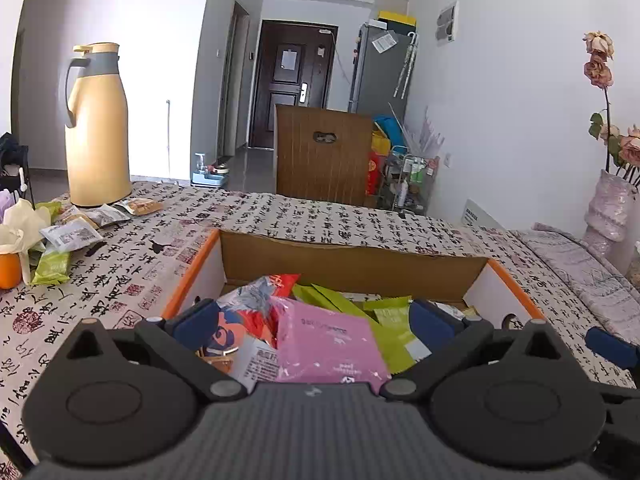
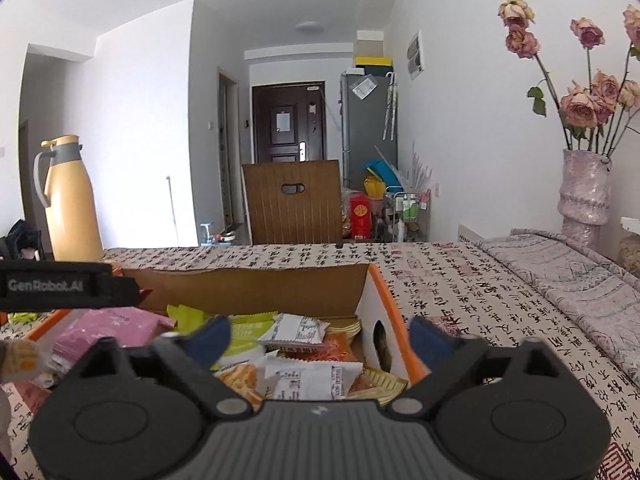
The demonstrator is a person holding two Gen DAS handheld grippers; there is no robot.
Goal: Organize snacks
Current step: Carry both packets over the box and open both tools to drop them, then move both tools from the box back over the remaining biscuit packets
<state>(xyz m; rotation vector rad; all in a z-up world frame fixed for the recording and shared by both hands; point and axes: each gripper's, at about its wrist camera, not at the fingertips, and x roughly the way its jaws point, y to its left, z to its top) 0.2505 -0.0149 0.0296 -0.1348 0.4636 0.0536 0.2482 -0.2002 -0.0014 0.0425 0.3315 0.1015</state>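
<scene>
Snacks (image 1: 332,344) in orange-edged box (image 1: 192,268); both grippers' jaws apart, empty; "GenRobot.AI" on left gripper (image 2: 48,285).

Left tongs (image 1: 316,320) spread wide over snack-filled box (image 1: 352,258), pink packet (image 1: 328,340) loose between, thermos (image 1: 96,128) beyond

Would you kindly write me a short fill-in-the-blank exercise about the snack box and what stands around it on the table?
1. The cardboard box holding the snacks has rims coloured ____.
2. The large flat packet just ahead of the left gripper is ____ in colour.
3. The tall yellow thermos stands on the ____ side of the table in both views.
4. The vase holds dried ____.

Missing words: orange; pink; left; roses
</scene>
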